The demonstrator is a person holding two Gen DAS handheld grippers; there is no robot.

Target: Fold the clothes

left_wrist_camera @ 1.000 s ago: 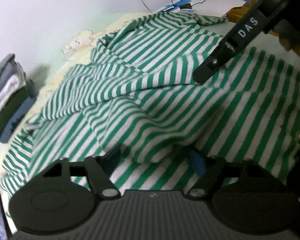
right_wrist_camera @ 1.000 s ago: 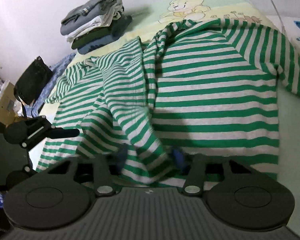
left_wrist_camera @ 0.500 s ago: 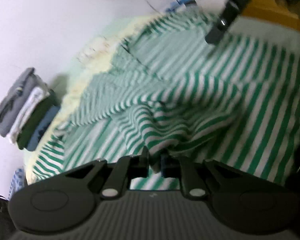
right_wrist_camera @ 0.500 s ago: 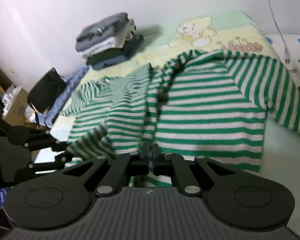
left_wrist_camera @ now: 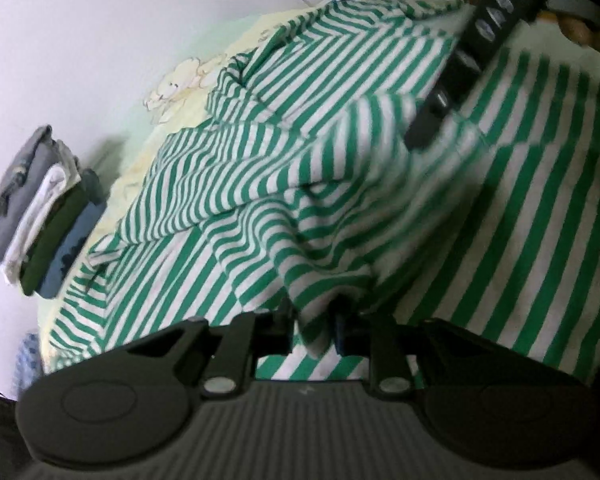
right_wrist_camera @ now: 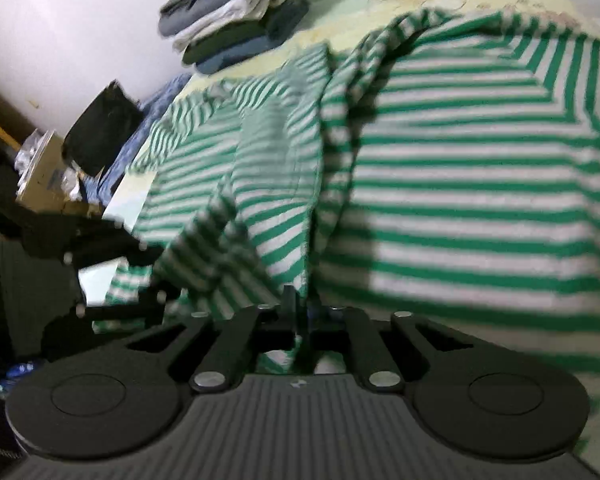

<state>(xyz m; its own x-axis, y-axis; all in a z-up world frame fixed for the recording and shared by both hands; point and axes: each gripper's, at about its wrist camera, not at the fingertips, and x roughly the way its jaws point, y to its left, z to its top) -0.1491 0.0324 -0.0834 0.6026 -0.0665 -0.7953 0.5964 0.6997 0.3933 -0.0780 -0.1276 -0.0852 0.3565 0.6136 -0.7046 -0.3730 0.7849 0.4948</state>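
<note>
With the right gripper (right_wrist_camera: pixel 300 312) clenching the striped shirt (right_wrist_camera: pixel 460 208) spreading ahead of it, and the left gripper (left_wrist_camera: pixel 314 320) loosening around a bunched fold, lifting both evenly is probably keeping the fold straight.

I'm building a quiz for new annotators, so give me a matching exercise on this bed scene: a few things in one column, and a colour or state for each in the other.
Things:
1. shirt
2. clothes pile
3. right claw
4. bedsheet

Descriptions:
A. pale yellow-green with a bear print
B. folded and stacked by the wall
C. shut on a pinch of fabric
D. green and white stripes, rumpled

Pairs: 1-D, 2-B, 3-C, 4-A
</note>
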